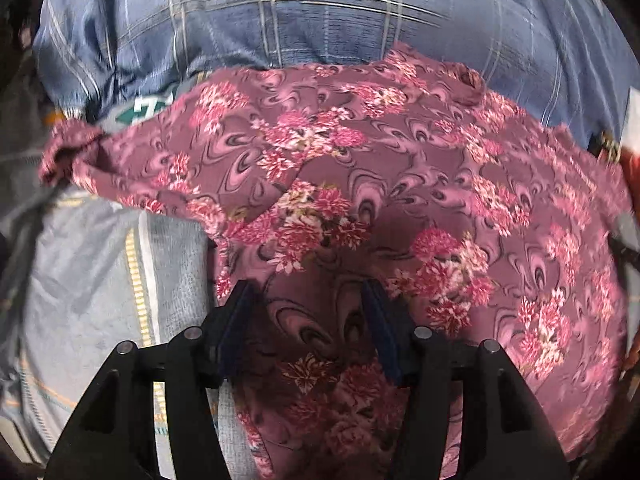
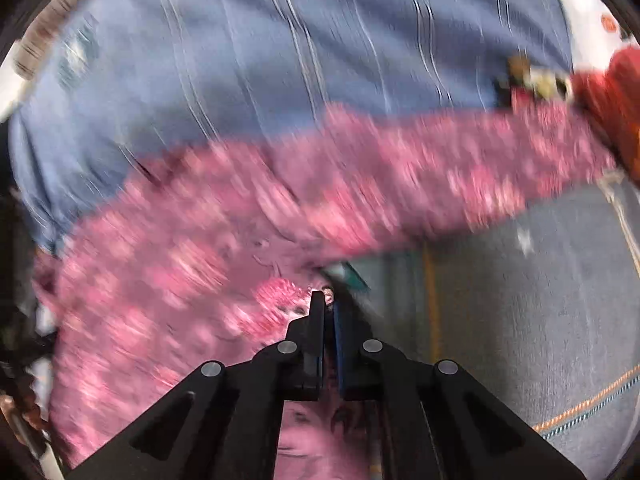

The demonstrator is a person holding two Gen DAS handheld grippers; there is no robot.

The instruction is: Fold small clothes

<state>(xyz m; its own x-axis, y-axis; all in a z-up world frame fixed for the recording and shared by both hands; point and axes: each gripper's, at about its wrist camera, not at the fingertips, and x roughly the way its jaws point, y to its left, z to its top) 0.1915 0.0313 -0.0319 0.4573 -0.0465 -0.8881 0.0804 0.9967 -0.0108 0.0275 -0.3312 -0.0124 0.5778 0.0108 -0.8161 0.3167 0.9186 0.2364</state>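
Observation:
A mauve garment with pink flower print [image 1: 360,184] lies spread across the grey-blue bedding in front of a person in a blue plaid shirt. My left gripper [image 1: 308,292] is open, its jaws apart over the garment's near part, cloth lying between them. In the right wrist view the same garment [image 2: 208,240] is blurred by motion. My right gripper [image 2: 326,300] is shut on an edge of this garment, a bit of cloth showing at the fingertips.
The person's blue plaid shirt [image 1: 304,12] fills the far side of both views. Grey-blue bedding with a yellow stripe [image 1: 132,276] lies at left; it also shows in the right wrist view [image 2: 520,300]. A red and white item [image 2: 612,92] sits at far right.

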